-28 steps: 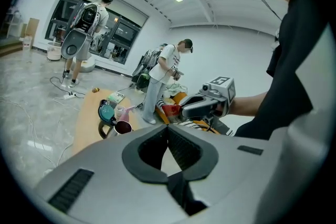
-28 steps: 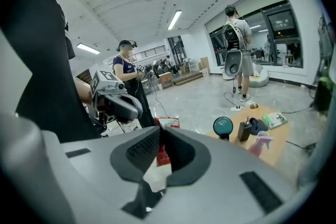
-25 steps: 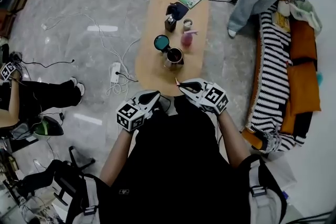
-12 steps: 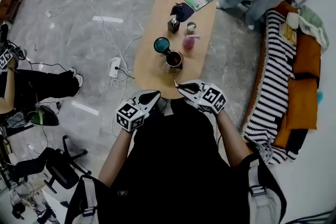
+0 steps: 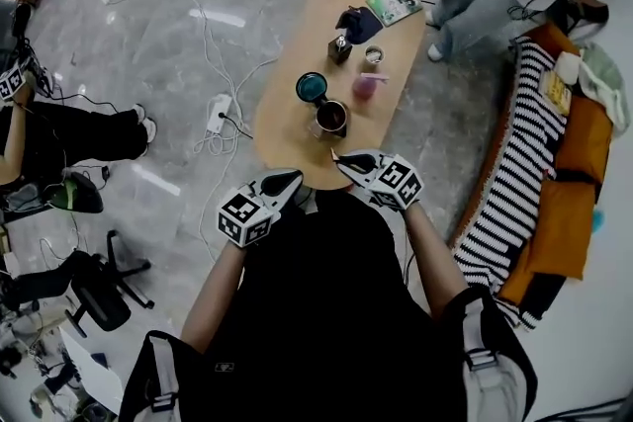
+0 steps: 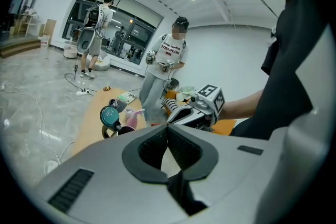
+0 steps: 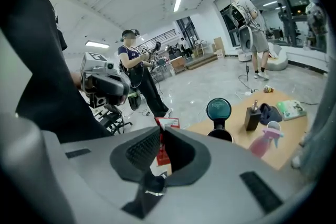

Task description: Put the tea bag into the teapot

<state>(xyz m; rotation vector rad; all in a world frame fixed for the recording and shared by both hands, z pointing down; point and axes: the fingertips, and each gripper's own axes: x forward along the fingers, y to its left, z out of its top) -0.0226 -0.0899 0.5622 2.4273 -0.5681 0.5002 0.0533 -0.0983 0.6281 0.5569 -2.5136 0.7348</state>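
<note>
The steel teapot (image 5: 330, 118) stands near the close end of the wooden table (image 5: 287, 119), its teal lid (image 5: 311, 86) tipped open. My right gripper (image 5: 338, 157) hovers just short of the table's near edge and is shut on a red tea bag (image 7: 164, 124), whose top pokes above the jaws. In the right gripper view the teapot (image 7: 220, 134) lies ahead and to the right. My left gripper (image 5: 297, 177) is held beside it, lower left, shut with nothing between its jaws (image 6: 167, 127). The left gripper view shows the teal lid (image 6: 110, 115) at left.
Behind the teapot stand a pink spray bottle (image 5: 366, 86), a dark pump bottle (image 5: 340, 47), a small cup (image 5: 374, 55), a dark cloth (image 5: 354, 20) and a booklet (image 5: 394, 3). A striped sofa (image 5: 504, 183) runs along the right. Cables and a power strip (image 5: 216, 114) lie on the floor left. People stand around.
Both grippers stay almost where they were, the right still holding the tea bag. The head view has swung, so the table sits further right. The person at top right has shifted.
</note>
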